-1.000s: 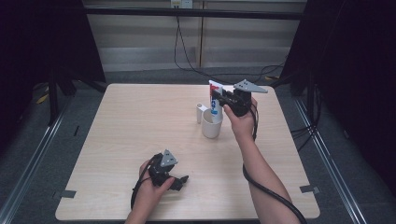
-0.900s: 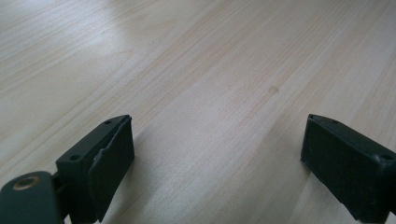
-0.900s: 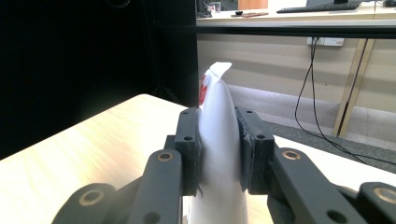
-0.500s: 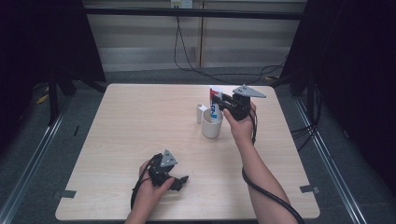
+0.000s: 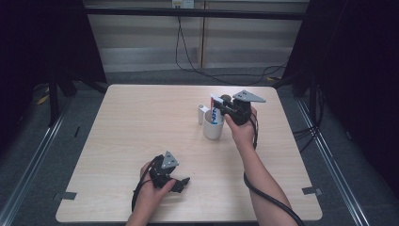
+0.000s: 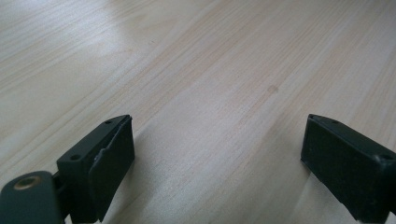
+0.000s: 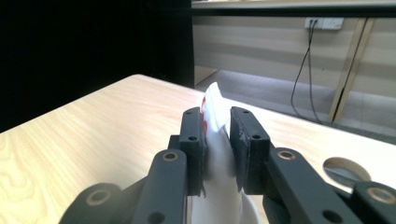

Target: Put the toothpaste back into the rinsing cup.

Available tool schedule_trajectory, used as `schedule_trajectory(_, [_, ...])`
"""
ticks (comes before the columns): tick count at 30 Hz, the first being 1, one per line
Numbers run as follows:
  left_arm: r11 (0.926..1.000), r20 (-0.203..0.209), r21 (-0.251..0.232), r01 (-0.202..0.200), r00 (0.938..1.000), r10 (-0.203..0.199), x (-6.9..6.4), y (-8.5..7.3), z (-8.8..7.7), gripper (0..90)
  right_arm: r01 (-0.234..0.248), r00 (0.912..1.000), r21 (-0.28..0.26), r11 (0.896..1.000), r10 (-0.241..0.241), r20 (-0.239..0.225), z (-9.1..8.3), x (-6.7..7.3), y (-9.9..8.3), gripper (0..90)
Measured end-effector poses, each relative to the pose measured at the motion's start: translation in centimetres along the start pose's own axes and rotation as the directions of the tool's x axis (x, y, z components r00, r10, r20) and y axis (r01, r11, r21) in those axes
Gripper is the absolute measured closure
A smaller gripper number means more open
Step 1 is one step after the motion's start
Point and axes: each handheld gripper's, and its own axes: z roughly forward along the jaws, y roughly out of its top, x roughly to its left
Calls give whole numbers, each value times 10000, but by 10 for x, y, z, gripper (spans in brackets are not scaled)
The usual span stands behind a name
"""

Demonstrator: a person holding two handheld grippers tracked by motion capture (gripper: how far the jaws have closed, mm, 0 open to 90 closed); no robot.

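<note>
A white mug [image 5: 213, 129] stands on the wooden table, right of its middle. A white toothpaste tube [image 5: 216, 113] with red and blue print stands in the mug, its flat end up. My right gripper [image 5: 220, 105] is shut on the upper part of the tube, just above the mug. In the right gripper view the jaws [image 7: 215, 117] pinch the white tube [image 7: 214, 99], with the mug's rim [image 7: 248, 211] below. My left gripper [image 5: 180, 181] rests near the table's front edge. Its jaws [image 6: 217, 140] are open wide over bare wood.
A small white piece [image 5: 202, 113] sits against the mug's left side, perhaps its handle. A round hole [image 7: 344, 169] in the table top lies just behind the mug. Dark cables run over the floor behind the table [image 5: 141, 122] and at its right.
My right gripper has sunk a little toward the mug, taking the tube deeper into it. The left gripper has not moved.
</note>
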Motion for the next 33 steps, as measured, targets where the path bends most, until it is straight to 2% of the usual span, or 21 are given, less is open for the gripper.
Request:
schedule_trajectory(4, [10000, 24, -18, 78, 10000, -78, -1, 0, 0, 96, 76, 10000, 83, 9999, -76, -9, -1, 1, -5, 802])
schedule_trajectory(7, [10000, 23, -43, 90, 10000, -90, -1, -1, 0, 96, -92, 10000, -100, 9999, 92, -16, -3, 0, -4, 809])
schedule_trajectory(11, [9999, 22, -45, 93, 10000, -93, -1, -1, 0, 96, -92, 9999, -22, 10000, 91, -75, -5, 1, -3, 809])
schedule_trajectory(18, [10000, 18, -30, 94, 10000, -94, -1, -1, 0, 96, 103, 9999, -6, 9999, -103, -17, -7, 3, -5, 794])
schedule_trajectory(33, [10000, 21, -30, 93, 10000, -93, -1, -1, 0, 96, 83, 10000, 198, 9998, -83, -21, -11, 0, -8, 725])
